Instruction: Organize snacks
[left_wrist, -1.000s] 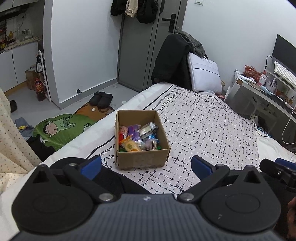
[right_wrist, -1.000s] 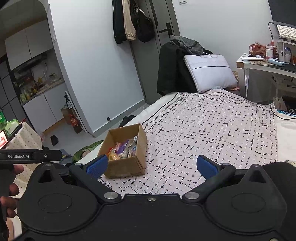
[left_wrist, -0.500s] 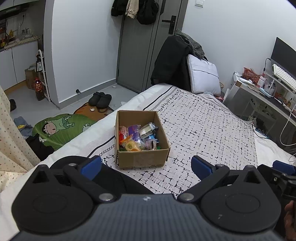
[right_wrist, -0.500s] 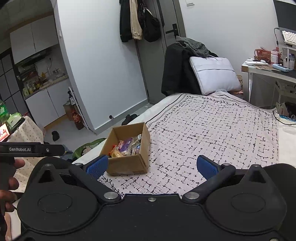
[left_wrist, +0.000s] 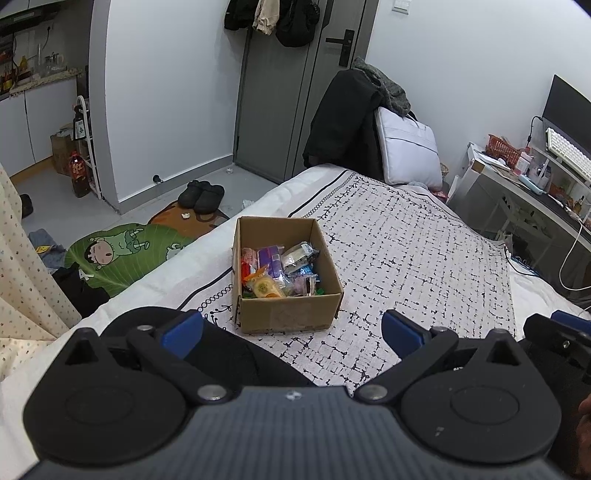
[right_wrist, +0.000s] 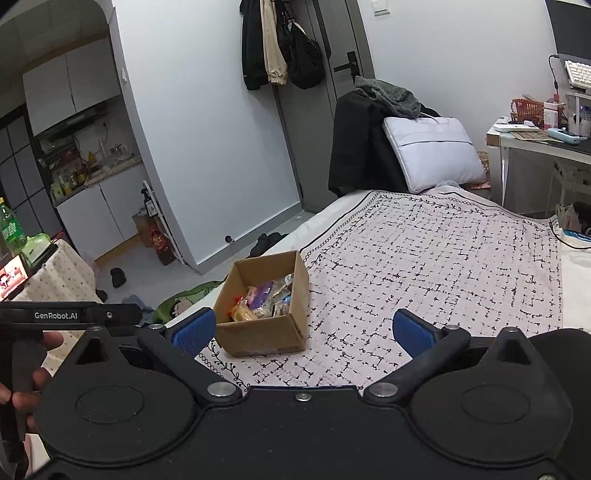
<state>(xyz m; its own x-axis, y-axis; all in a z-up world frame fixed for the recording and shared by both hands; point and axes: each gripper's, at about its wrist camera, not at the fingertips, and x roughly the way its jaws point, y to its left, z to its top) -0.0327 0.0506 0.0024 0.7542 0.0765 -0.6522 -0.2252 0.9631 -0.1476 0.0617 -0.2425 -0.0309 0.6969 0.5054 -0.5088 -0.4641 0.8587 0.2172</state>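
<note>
Left wrist view, tongs: the left tongs (left_wrist: 291, 330) are standing spread wide with nothing between the blue fingertips (left_wrist: 183, 330), hovering above the near end of the bed (left_wrist: 424, 258).
Left wrist view, task's thing: the cardboard box (left_wrist: 286, 273) is sitting on the patterned cover near the bed's left edge, holding a heap of wrapped snacks (left_wrist: 280, 271); no wrapper is showing loose on the cover around it.
Left wrist view, change: against the pictures from a second ago, the box is appearing a little farther up the view and the camera is looking from slightly higher; the box itself is not shifting on the bed.
Right wrist view, tongs: the right tongs (right_wrist: 304, 330) are likewise gaping and carrying nothing, held back from the box, which is lying ahead and to their left.
Right wrist view, task's thing: the cardboard box (right_wrist: 264, 314) is showing the same pile inside, its near wall facing the tongs.
Right wrist view, other hand: the person's hand (right_wrist: 22, 369) is gripping the handle of the left tool at the bed's left edge.
Right wrist view, change: the view is rising and pulling back slightly over the last second, so more of the cover is coming into sight.
Meaning for the task: the snacks are lying gathered in the box; this is fitting either a sorting that is about to draw from the box or a tidy-up that is ending with both tongs backing away.
</note>
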